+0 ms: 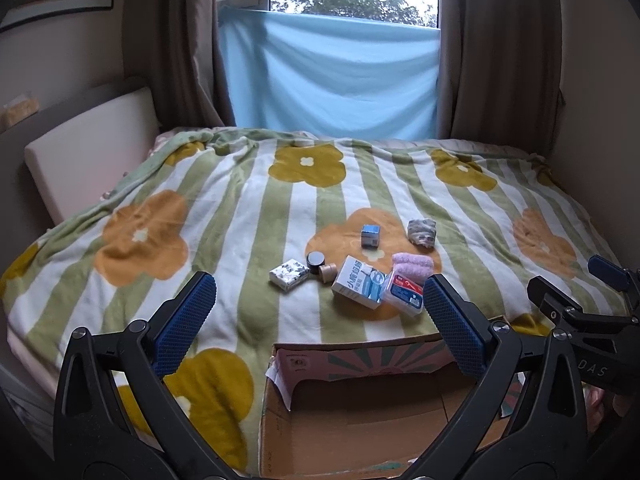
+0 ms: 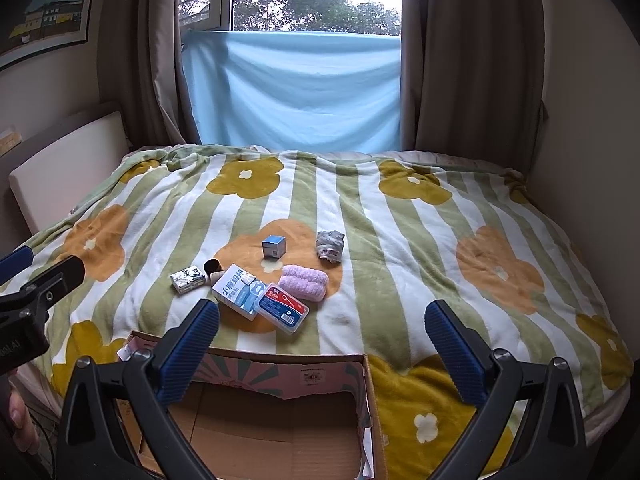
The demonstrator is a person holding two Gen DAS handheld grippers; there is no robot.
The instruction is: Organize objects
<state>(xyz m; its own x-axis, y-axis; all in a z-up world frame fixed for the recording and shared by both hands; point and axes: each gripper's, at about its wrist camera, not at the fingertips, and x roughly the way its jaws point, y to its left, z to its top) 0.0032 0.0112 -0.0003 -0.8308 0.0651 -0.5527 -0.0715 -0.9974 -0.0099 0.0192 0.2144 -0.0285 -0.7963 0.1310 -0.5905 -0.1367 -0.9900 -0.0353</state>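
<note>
Several small objects lie on a flowered blanket: a white-blue carton [image 1: 357,283] [image 2: 239,288], a clear case with a red-blue label [image 1: 404,294] [image 2: 282,307], a pink rolled towel [image 1: 413,266] [image 2: 305,282], a small blue-grey box [image 1: 370,235] [image 2: 273,247], a patterned cloth bundle [image 1: 421,232] [image 2: 330,245], a black-white packet [image 1: 289,274] [image 2: 188,279], and a dark jar [image 1: 315,261] beside a tan tube [image 1: 329,272]. An open cardboard box [image 1: 360,412] [image 2: 260,420] sits at the near edge. My left gripper [image 1: 316,320] and right gripper [image 2: 322,340] are open and empty, above the box.
The blanket [image 1: 240,208] covers the whole bed. A beige headboard cushion [image 1: 80,152] leans at the left wall. A light blue sheet [image 1: 332,80] hangs over the window between brown curtains. The right gripper's body shows at the right of the left wrist view [image 1: 580,312].
</note>
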